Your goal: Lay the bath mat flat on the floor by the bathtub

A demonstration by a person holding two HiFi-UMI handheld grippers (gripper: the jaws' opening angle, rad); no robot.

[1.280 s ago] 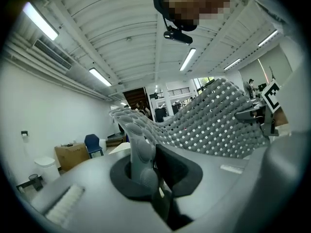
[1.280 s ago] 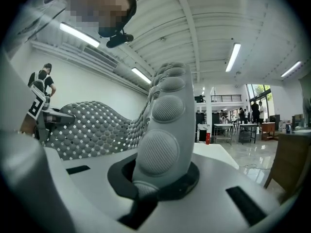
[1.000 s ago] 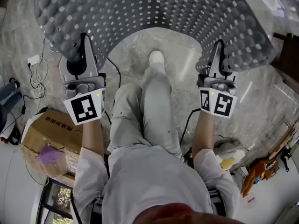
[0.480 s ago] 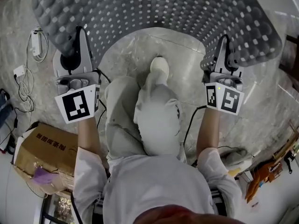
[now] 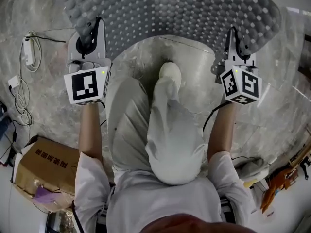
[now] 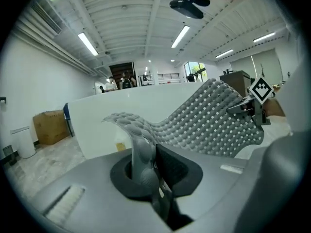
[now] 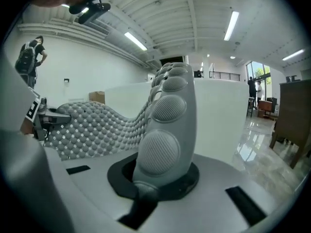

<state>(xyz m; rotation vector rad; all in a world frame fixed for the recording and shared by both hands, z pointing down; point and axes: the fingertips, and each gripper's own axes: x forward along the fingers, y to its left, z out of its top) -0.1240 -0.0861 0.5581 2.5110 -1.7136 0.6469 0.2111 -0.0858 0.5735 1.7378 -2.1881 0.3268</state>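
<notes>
Item: bath mat (image 5: 175, 8), grey and pebbled, near edge lifted off the floor (image 5: 43, 110). I have the left gripper (image 5: 90, 33) clamped on its near-left corner and the right gripper (image 5: 236, 41) clamped on its near-right corner. The long axis runs left to right between them and the sheet spreads to the far side, no nearer one gripper than the other, so I judge both must lower together.

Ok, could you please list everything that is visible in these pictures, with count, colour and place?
bath mat: 1, grey, holed, held up between both grippers
floor: 1, grey marble, below
cardboard box: 1, brown, lower left
power strip: 1, white, left, on floor
low wall, likely the bathtub: 1, white, behind mat
person's legs: 2, light grey trousers, centre
left gripper: 1, fingers shut on mat's left corner
right gripper: 1, fingers shut on mat's right corner
</notes>
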